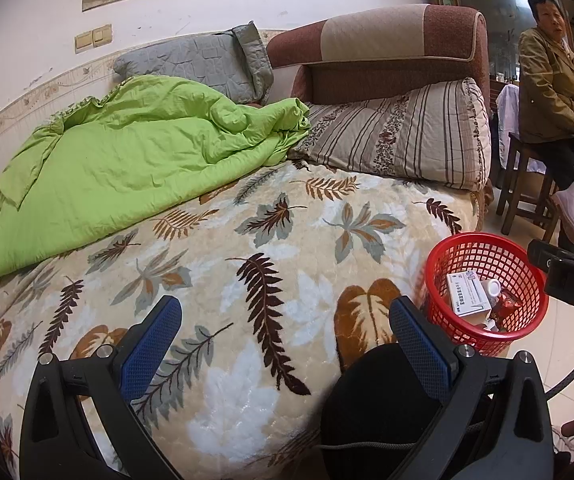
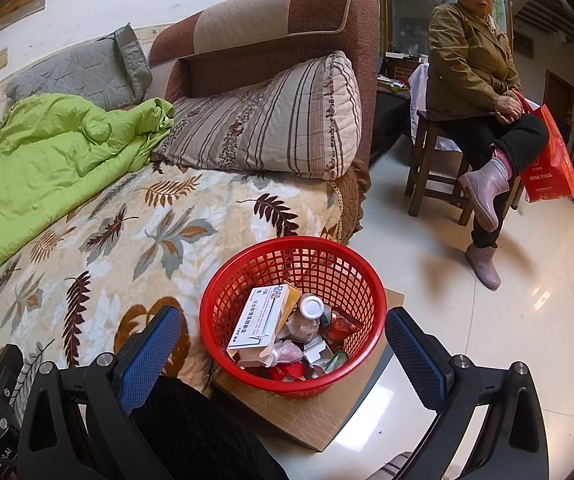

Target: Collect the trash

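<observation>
A red mesh basket (image 2: pixel 223 280) stands on a piece of cardboard (image 2: pixel 327 412) on the floor beside the bed, and it shows at the right in the left wrist view as the red basket (image 1: pixel 439 264). Inside lie a white medicine box (image 2: pixel 263 322), a white-capped bottle (image 2: pixel 312 307) and several wrappers. My right gripper (image 2: pixel 283 340) is open just above the basket with nothing between its fingers. My left gripper (image 1: pixel 285 332) is open and empty over the leaf-patterned blanket (image 1: pixel 247 264).
A green quilt (image 1: pixel 127 160), a grey pillow (image 1: pixel 199 64) and a striped cushion (image 1: pixel 399 136) lie on the bed against a brown headboard (image 1: pixel 387 36). A person (image 2: pixel 479 92) sits on a wooden stool (image 2: pixel 431 176) with a red bag (image 2: pixel 551 164) on the glossy floor.
</observation>
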